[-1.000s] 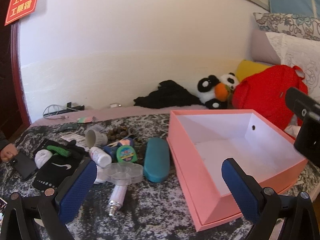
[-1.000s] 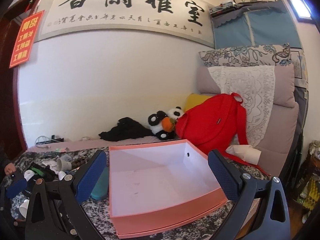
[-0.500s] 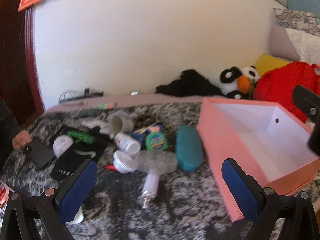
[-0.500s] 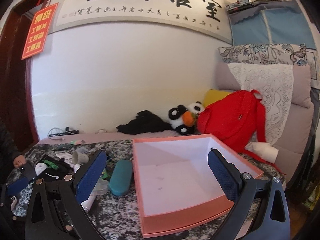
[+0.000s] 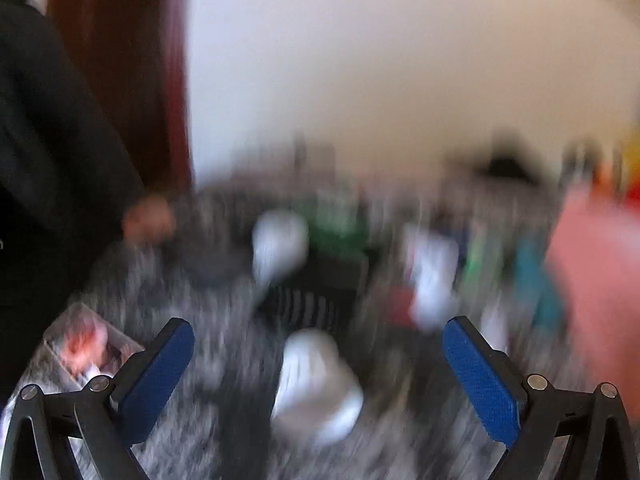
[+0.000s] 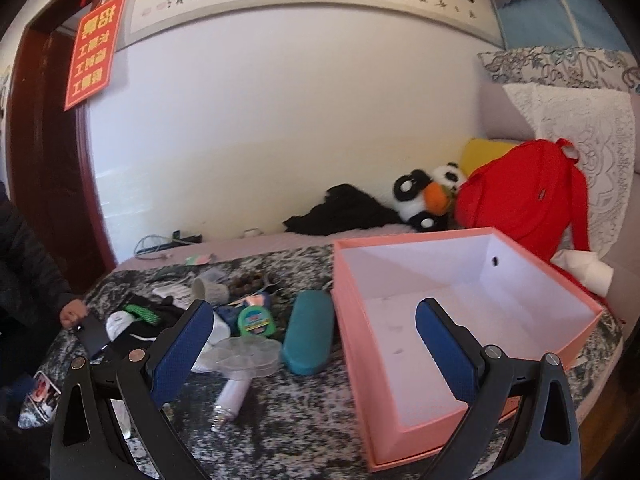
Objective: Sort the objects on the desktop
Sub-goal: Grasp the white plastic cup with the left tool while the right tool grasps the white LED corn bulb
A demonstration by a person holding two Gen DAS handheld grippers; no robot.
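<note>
On the mottled grey surface I have my clutter heaped to the left and the pink box standing empty beside it, open-topped so things can drop straight in. The teal case lies just beside the box wall, near a clear round container and a small tube. My right gripper hovers spread wide, holding nothing. My left gripper is likewise apart and empty; its view is blurred, with a white object between the fingers.
</note>
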